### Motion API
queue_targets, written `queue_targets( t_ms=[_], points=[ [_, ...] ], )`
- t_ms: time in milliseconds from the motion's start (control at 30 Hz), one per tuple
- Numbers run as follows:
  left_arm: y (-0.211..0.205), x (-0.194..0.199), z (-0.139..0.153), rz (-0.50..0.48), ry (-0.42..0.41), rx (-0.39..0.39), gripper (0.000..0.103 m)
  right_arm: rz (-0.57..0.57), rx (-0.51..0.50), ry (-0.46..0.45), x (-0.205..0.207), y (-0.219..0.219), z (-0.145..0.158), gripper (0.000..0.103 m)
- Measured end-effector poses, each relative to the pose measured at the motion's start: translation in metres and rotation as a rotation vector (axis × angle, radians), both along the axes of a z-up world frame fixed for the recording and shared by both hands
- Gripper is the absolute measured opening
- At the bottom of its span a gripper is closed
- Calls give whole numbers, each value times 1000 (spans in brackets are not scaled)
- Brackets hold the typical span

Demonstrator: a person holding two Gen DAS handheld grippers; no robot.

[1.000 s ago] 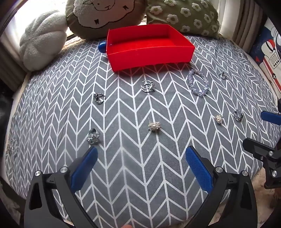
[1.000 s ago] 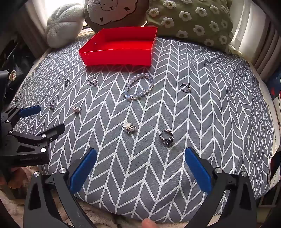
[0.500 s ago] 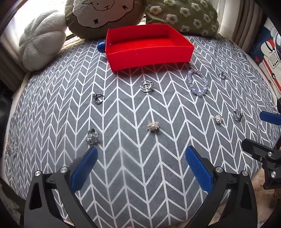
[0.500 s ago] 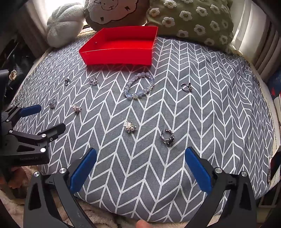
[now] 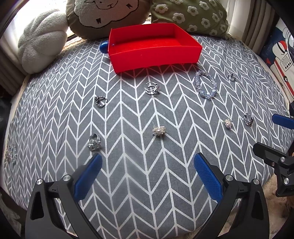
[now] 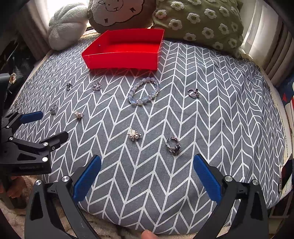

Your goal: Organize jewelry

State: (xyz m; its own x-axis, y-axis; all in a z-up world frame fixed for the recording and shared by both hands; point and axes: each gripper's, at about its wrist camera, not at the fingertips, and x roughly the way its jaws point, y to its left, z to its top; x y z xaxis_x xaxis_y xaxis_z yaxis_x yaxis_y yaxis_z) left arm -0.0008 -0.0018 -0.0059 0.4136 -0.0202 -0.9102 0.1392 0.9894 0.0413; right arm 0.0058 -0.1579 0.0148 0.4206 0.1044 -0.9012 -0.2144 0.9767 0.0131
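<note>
A red tray (image 5: pixel 156 60) stands empty at the far side of a grey chevron cushion (image 5: pixel 139 183); it also shows in the right wrist view (image 6: pixel 121 60). Several small silver rings and charms lie scattered on the cloth. A pale bead bracelet (image 5: pixel 205 85) lies near the tray (image 6: pixel 144 91). A pearl charm (image 5: pixel 159 130) lies ahead of my open, empty left gripper (image 5: pixel 147 171). A pearl charm (image 6: pixel 133 135) and a dark-stone ring (image 6: pixel 173 145) lie ahead of my open, empty right gripper (image 6: pixel 147 171).
Pillows line the back: a white one (image 5: pixel 40 49), a sheep-face one (image 5: pixel 104 16) and a green flowered one (image 5: pixel 191 16). A blue object (image 5: pixel 103 46) sits behind the tray's left corner. The cushion's front edge runs under both grippers.
Both grippers have drifted slightly; the scene sits a little lower in the right wrist view. Nothing was picked up or moved.
</note>
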Motion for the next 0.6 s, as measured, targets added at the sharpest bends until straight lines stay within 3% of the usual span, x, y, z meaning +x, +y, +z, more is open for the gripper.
queue_targets(
  t_ms=[600],
  points=[
    [0, -1, 2, -3, -2, -3, 96, 19, 1, -5, -2, 3, 1, 99]
  ],
)
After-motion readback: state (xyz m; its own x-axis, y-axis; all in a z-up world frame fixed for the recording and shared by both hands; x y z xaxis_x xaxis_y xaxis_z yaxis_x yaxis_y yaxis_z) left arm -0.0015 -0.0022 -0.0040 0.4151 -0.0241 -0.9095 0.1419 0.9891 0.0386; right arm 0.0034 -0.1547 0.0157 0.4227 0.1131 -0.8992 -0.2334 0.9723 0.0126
